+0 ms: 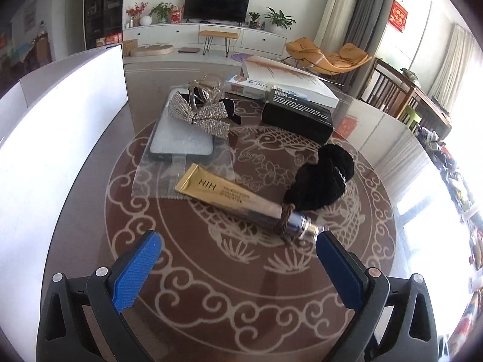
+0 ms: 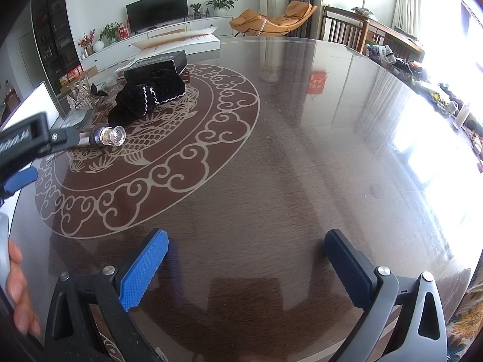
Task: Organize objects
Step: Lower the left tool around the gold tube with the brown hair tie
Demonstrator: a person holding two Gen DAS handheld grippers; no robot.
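- Left wrist view shows our left gripper (image 1: 238, 242) with its jaws spread wide and nothing between them; its right blue pad sits just beside the silver cap of the gold tube (image 1: 229, 197) but we cannot tell if it touches.
- Our right gripper (image 2: 246, 241) also stands wide open over bare glass table (image 2: 302, 166), holding nothing, well apart from the clutter.
- We count one gold tube, one black velvet hair piece (image 1: 324, 175), one rhinestone bow (image 1: 200, 114), one grey tablet-like slab (image 1: 181, 141) under the bow on a clear bag, one black box (image 1: 297, 114) and one white box (image 1: 289, 80) behind it.
- A brown hair tie (image 1: 285, 218) rings the tube near its cap.
- The tube reads "HIH"; its smaller print is too fine to read, as is the writing on the boxes.
- A hand (image 2: 18, 286) shows at the right view's left edge.
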